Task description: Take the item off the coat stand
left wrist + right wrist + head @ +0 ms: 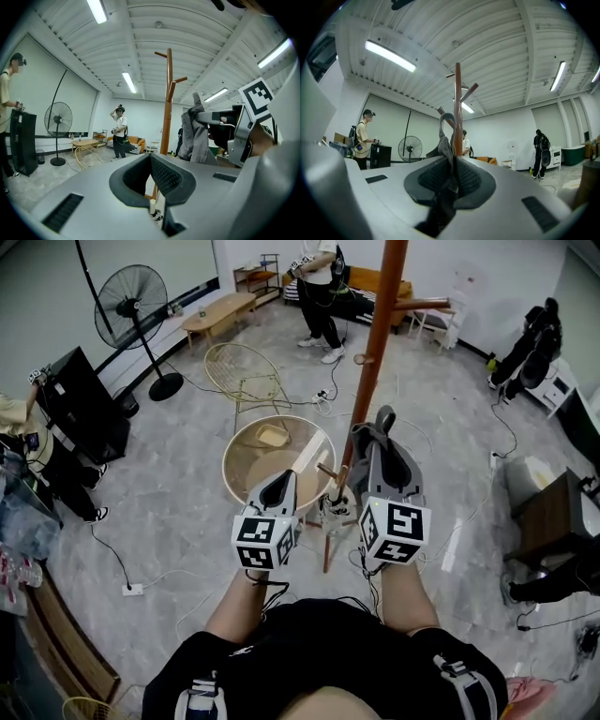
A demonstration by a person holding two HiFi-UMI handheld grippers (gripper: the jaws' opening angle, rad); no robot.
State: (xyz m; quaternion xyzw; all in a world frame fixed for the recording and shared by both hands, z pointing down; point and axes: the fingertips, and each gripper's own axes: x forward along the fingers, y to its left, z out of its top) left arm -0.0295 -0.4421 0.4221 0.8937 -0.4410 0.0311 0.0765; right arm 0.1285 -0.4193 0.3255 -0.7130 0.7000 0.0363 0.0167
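The brown wooden coat stand [375,352] rises just ahead of me, its pole and upper pegs [458,103] showing in both gripper views. A grey garment [361,442] with a hanging loop [446,136] is pinched between the pads of my right gripper [382,444], which is shut on it close beside the pole. In the left gripper view the garment [194,136] hangs from the right gripper [208,116], clear of the pegs. My left gripper [284,480] is held level to the left, its jaws shut with nothing between them [151,176].
A round glass-topped table [234,451] stands just beyond the left gripper, with a wire chair [242,371] behind it. A floor fan [131,310], a black case [80,409], a low wooden table [220,313] and a standing person [319,287] lie farther off. Cables trail over the floor.
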